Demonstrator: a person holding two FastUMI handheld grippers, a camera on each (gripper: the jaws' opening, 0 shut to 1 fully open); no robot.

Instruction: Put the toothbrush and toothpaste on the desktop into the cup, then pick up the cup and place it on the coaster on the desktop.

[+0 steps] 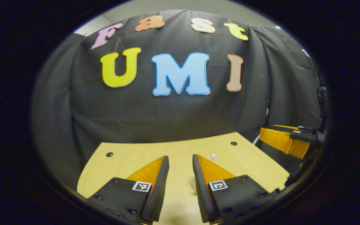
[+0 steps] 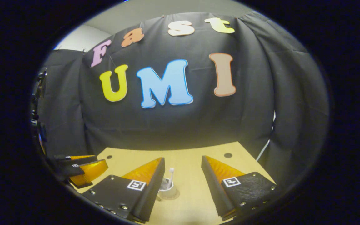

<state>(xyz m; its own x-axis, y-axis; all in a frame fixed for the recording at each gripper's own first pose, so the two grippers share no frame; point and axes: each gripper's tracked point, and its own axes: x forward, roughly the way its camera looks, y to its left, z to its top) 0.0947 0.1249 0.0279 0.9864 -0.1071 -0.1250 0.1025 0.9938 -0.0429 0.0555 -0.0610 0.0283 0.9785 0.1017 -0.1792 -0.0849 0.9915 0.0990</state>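
The cup [image 2: 168, 189] apparently sits on its coaster [image 2: 169, 196], toothbrush [image 2: 171, 175] inside. Both the left gripper [image 1: 181, 162] and right gripper [image 2: 183, 165] hang empty above it, jaws parted. Probably just withdrawal remains.

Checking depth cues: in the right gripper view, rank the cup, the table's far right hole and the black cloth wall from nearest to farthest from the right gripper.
1. Cup: just ahead of the right gripper, beside its left finger, on the coaster.
2. Hole: farther back, right side, near the table's far edge.
3. Cloth wall: behind the table.
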